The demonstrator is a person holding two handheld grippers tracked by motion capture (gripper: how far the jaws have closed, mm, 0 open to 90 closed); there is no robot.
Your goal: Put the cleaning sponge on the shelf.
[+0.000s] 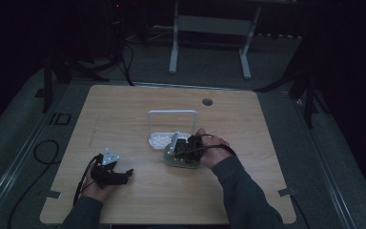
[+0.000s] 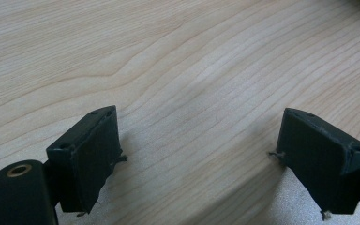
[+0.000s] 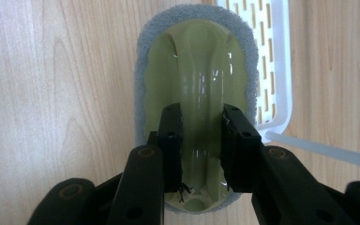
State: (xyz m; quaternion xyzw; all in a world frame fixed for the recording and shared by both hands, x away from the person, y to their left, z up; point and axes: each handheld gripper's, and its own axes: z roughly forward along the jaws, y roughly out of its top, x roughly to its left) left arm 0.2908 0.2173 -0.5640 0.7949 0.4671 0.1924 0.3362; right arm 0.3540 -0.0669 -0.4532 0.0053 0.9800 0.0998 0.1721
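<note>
Gripping step underway, high view first: right gripper (image 1: pixel 187 149) sits at frame centre on the pale green plastic scrubber with grey sponge base (image 1: pixel 181 160), just below the white slotted plastic rack with a wire hoop handle (image 1: pixel 171 125) on the light wooden table (image 1: pixel 124 109). Left gripper (image 1: pixel 116 175) rests lower left, apart from everything.

Left gripper view: jaws stand wide apart, nothing between them, bare wood underneath.

Right gripper view: jaws clenched on the scrubber's (image 3: pixel 194 70) raised centre ridge, rack (image 3: pixel 274 61) touching at upper right. Scrubber's long axis runs bottom to top of frame, far end pointing up. Next move probably needs a straight lift, clearing the rack edge.
</note>
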